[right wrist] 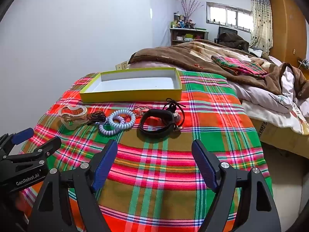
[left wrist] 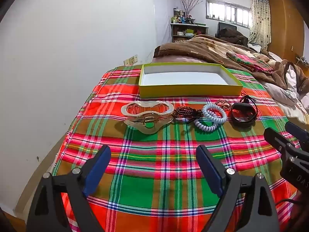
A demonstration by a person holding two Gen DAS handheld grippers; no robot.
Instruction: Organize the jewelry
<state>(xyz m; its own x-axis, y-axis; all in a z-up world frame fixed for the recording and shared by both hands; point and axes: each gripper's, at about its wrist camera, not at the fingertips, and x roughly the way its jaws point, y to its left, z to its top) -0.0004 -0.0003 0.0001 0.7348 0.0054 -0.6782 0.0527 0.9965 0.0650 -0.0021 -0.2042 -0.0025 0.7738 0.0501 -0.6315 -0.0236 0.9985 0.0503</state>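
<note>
An empty yellow box (left wrist: 190,90) (right wrist: 131,96) with a white inside sits at the far side of the plaid cloth. In front of it lies a row: a clear hair claw (left wrist: 147,116) (right wrist: 72,116), dark beads (left wrist: 184,112) (right wrist: 96,117), pale blue coil hair ties (left wrist: 212,117) (right wrist: 117,121), a small pink beaded piece (left wrist: 224,103) (right wrist: 142,109), a black strap band (left wrist: 243,115) (right wrist: 158,122) and a black cord (left wrist: 248,98) (right wrist: 173,104). My left gripper (left wrist: 153,154) is open, short of the claw. My right gripper (right wrist: 154,148) is open, short of the band.
The plaid cloth (left wrist: 154,174) (right wrist: 164,174) covers a raised surface against a white wall on the left. A bed with brown blankets (left wrist: 222,50) (right wrist: 212,54) lies behind and to the right. Each gripper shows at the edge of the other's view.
</note>
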